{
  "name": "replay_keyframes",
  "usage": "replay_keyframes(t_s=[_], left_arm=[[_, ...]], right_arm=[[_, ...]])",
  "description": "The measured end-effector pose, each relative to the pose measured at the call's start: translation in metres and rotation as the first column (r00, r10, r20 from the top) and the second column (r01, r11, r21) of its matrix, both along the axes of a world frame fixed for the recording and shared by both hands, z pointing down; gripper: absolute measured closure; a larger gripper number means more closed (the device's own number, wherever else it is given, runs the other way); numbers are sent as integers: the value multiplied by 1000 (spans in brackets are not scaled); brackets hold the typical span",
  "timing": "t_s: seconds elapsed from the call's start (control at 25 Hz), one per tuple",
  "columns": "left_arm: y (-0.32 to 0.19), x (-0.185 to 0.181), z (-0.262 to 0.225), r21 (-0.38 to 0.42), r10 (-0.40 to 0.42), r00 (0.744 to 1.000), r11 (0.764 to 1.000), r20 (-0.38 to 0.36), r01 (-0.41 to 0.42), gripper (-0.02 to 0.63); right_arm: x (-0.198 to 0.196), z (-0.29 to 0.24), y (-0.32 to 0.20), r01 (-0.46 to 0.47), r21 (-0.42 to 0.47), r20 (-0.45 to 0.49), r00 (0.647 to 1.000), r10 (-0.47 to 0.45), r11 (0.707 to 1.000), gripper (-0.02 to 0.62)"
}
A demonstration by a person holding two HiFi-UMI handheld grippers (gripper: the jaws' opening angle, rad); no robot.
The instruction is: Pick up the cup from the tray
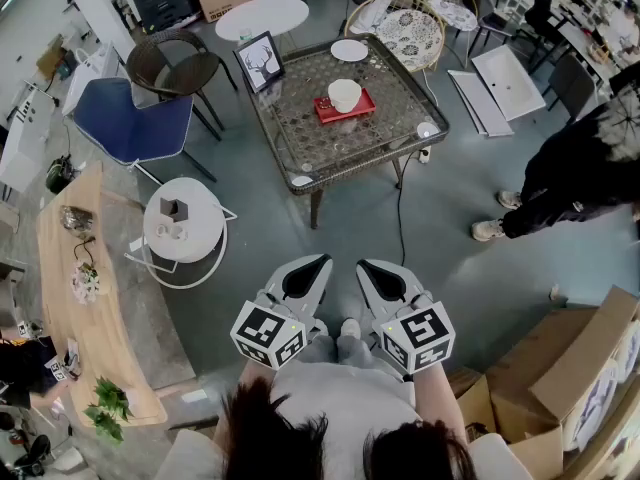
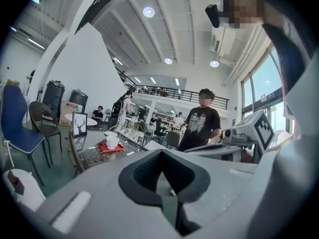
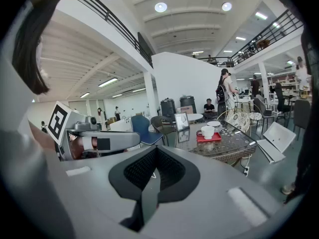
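Observation:
A white cup [image 1: 344, 94] stands on a small red tray [image 1: 365, 106] on the glass-topped table [image 1: 310, 133], far ahead of me. Both grippers are held low against the person's body, well short of the table. The left gripper [image 1: 305, 274] and the right gripper [image 1: 386, 277] sit side by side, each shut with nothing held. In the left gripper view the cup [image 2: 112, 142] is small and distant beyond the closed left gripper [image 2: 164, 183]. The right gripper view shows the cup [image 3: 208, 131] on its tray [image 3: 210, 138] past the closed right gripper [image 3: 152, 183].
A framed deer picture [image 1: 259, 60] and a white plate [image 1: 349, 50] share the table. A white round stool [image 1: 183, 220] and a blue chair [image 1: 135, 123] stand to the left, a wooden bench [image 1: 85, 298] further left. A person [image 1: 580, 173] stands at right, above cardboard boxes [image 1: 570, 378].

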State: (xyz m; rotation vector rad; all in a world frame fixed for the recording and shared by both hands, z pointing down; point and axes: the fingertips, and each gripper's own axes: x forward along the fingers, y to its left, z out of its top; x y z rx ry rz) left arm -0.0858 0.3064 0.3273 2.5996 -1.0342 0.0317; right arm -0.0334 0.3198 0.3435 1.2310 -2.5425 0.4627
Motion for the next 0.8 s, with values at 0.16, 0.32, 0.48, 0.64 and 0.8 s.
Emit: replay_keyframes(t_s=[0.16,0.32,0.48,0.64,0.8], left_arm=[[-1,-2,5,11,-13,1000,1000,12,13,606],[-6,-2,5,3,-17,1000,1000,11,17,606],[-11,-2,4,1,-10,1000,1000,6,10,606],[-15,-7,6,-5,-7,1000,1000,6,7,606],[-21,-9,11,-20,8,1000,1000,10,-8,606]], right_arm=[[-1,3,-2,4,2,-6,1000,-4,1000,571],[0,4,-5,0,0,-10,1000,0,1000,571],[0,6,-8,-9,-4,-16,1000,8,1000,571],[0,9,-12,-25,-10,-24,999,24,1000,571],[-1,13,-22,-50,-40,-13,999,50,998,569]])
